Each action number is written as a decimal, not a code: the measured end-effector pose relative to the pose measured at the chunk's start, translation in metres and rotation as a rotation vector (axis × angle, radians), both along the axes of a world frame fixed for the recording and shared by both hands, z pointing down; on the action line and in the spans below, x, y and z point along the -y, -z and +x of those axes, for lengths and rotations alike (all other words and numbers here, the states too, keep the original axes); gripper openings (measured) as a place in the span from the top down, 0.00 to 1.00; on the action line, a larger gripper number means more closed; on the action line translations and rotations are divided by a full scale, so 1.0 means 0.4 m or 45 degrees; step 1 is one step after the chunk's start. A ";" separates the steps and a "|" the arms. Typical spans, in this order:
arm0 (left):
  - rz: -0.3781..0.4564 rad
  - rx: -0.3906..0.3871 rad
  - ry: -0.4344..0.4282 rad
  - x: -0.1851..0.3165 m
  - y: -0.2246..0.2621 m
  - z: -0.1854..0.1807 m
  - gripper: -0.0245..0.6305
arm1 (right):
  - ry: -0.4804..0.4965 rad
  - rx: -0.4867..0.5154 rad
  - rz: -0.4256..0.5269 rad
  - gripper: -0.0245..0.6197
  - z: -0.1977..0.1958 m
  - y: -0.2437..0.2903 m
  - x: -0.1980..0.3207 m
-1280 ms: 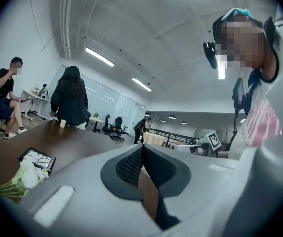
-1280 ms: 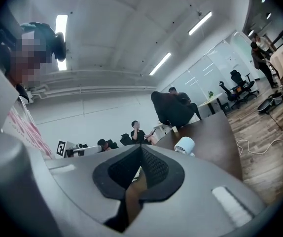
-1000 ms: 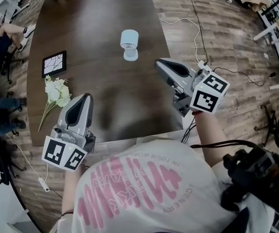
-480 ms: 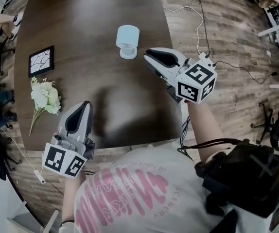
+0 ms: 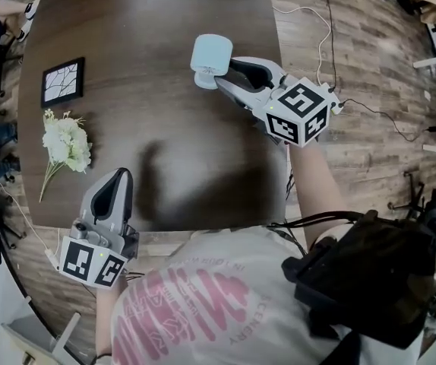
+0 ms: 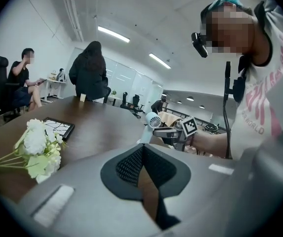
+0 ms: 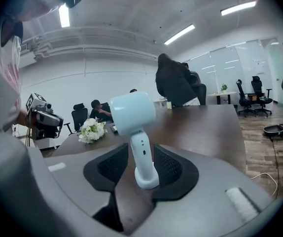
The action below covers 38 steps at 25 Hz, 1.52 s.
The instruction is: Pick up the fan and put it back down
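A pale blue desk fan stands upright on its round base on the dark wooden table. My right gripper reaches up to it from the right. Its jaws have just been opening and now stand open on either side of the fan's stem, with the pads clear of it. The fan's head rises above the jaws. My left gripper hovers shut over the table's near edge with nothing in it. In the left gripper view the fan and my right gripper show in the distance.
A bunch of white flowers and a black framed picture lie on the table's left side. Cables trail over the wooden floor at the right. People sit at the table's far end.
My right gripper has moved forward and down to the fan, and its jaws have opened around the stem. My left gripper has sunk toward the table's near edge.
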<state>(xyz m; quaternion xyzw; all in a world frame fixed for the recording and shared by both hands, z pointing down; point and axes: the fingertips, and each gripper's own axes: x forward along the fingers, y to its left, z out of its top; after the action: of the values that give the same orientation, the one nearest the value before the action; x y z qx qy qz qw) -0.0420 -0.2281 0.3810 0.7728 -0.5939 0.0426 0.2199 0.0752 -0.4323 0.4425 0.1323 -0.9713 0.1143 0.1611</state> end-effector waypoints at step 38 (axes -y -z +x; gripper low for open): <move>0.053 -0.026 0.076 -0.017 0.026 0.002 0.94 | -0.100 0.182 -0.096 0.74 -0.008 0.032 0.012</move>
<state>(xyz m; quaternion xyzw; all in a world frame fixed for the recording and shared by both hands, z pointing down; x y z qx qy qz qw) -0.0412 -0.2215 0.3706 0.7594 -0.6153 0.0156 0.2109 0.0721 -0.4373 0.4296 0.1556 -0.9694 0.1663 0.0917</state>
